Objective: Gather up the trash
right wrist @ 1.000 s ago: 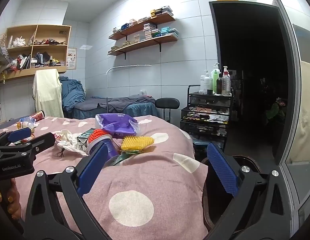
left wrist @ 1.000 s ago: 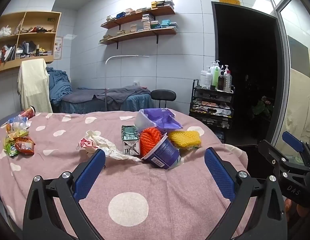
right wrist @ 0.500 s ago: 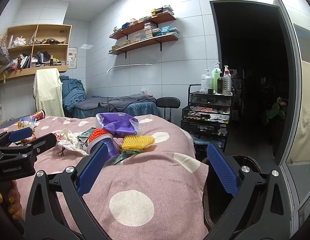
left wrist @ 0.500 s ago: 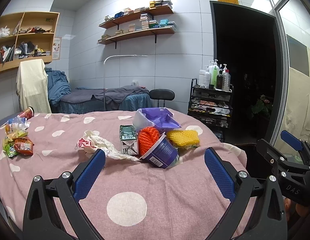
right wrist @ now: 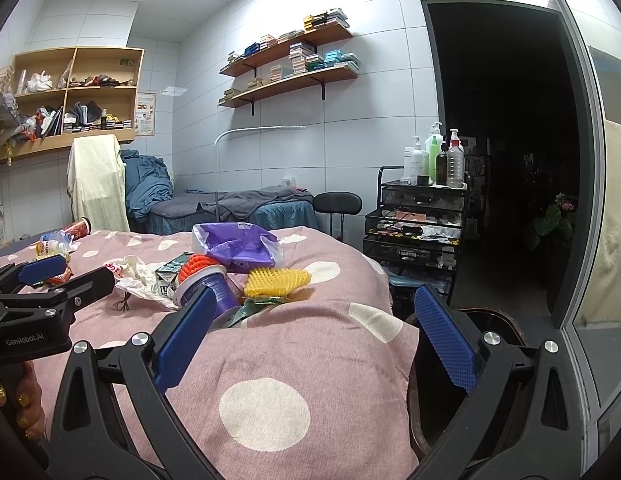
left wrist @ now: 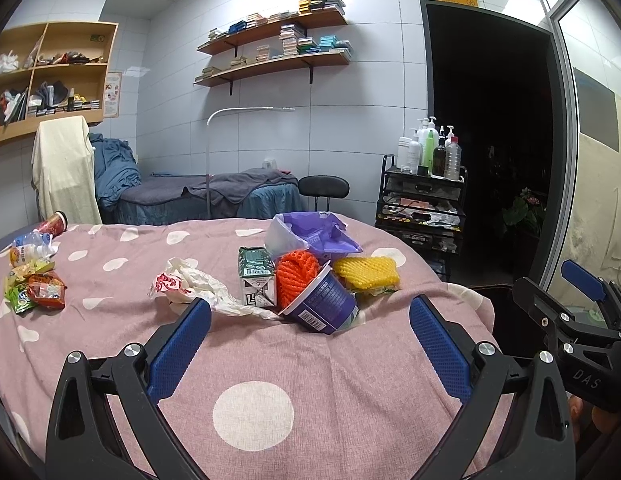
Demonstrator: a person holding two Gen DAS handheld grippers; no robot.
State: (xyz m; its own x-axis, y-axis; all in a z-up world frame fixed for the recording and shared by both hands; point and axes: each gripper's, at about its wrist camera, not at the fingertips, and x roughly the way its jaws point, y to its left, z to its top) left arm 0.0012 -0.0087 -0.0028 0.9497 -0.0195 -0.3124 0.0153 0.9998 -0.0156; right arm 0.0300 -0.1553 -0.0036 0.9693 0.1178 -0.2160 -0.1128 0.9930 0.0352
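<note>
Little had changed: my left hand-held gripper [left wrist: 310, 336] and right hand-held gripper [right wrist: 316, 334] stayed wide and empty. The tipped purple plastic cup [left wrist: 320, 306] still lay untouched on the pink polka-dot bed cover [left wrist: 270, 368], collecting not yet begun.

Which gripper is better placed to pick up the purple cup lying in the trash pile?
Left, probably. The left gripper is open and faces the purple cup squarely. The right gripper, also open, sits off toward the bed's edge.

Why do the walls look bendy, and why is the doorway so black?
Left wrist view: the fisheye lens curves the wall tiles and darkens the corners; the unlit doorway shows almost nothing. Right wrist view: same bending, and ceiling light glares on the shiny tiles.
</note>
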